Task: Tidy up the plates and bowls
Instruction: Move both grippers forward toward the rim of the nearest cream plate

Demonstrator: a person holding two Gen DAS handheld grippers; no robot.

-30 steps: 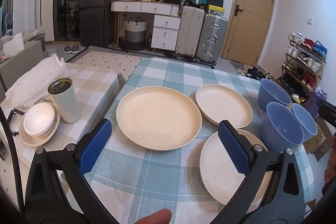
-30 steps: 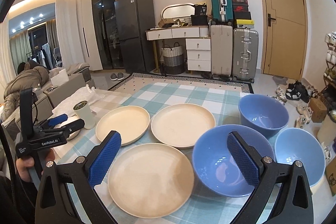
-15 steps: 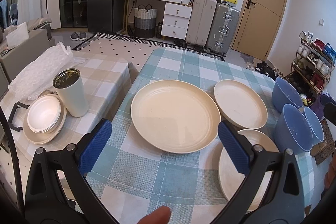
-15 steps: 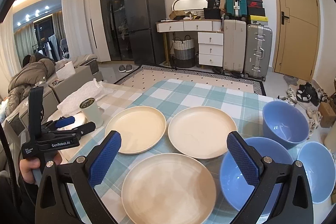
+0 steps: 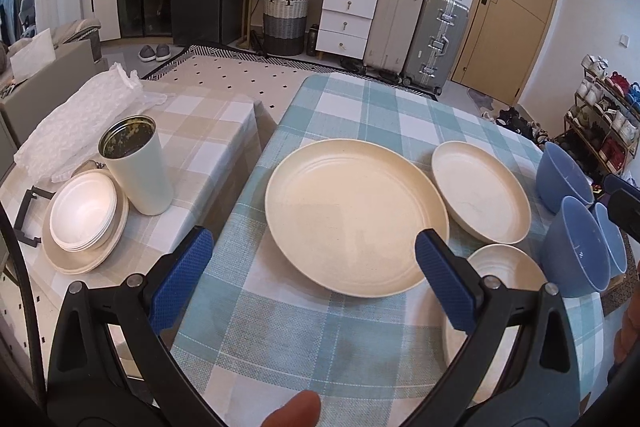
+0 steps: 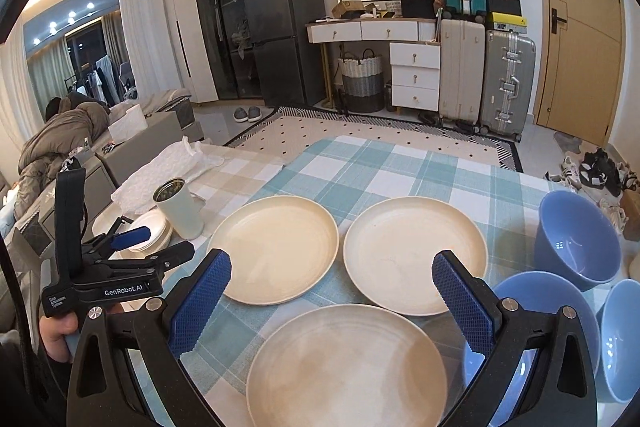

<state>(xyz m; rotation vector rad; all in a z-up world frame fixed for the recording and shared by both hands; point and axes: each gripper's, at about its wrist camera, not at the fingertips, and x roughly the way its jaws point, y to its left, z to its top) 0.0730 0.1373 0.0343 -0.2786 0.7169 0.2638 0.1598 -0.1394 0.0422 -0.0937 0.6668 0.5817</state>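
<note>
Both our claws hang wide apart and hold nothing: the left gripper (image 5: pixel 310 281) hovers over the near edge of the checked tablecloth (image 5: pixel 360 115), its blue pads framing the large cream plate (image 5: pixel 352 215), and the right gripper (image 6: pixel 330 301) sits above the nearest cream plate (image 6: pixel 344 367), which lies right under its open jaws. We count three cream plates laid flat and separate on the teal cloth: the large one to the left, a second plate (image 6: pixel 414 253) just beside it toward the far right, and the near one in front of both. None is stacked yet, so we judge the organizing has hardly begun. Three blue bowls (image 6: pixel 576 239) stand clustered at the right edge of the table, close together and nearly touching, and our right claw is nearer to them. That split looks sensible to us: the left claw faces the plates, the right one can reach plates or bowls. With jaws spread this far, either claw could take a plate by its rim, and the shallow raised lip should give the pads a fair hold. On the lower side table to the left stand a pale tumbler (image 5: pixel 134 165) and a small stack of white dishes (image 5: pixel 82 215), beside crumpled bubble wrap (image 5: pixel 76 119); whether those belong to the job we cannot tell.
</note>
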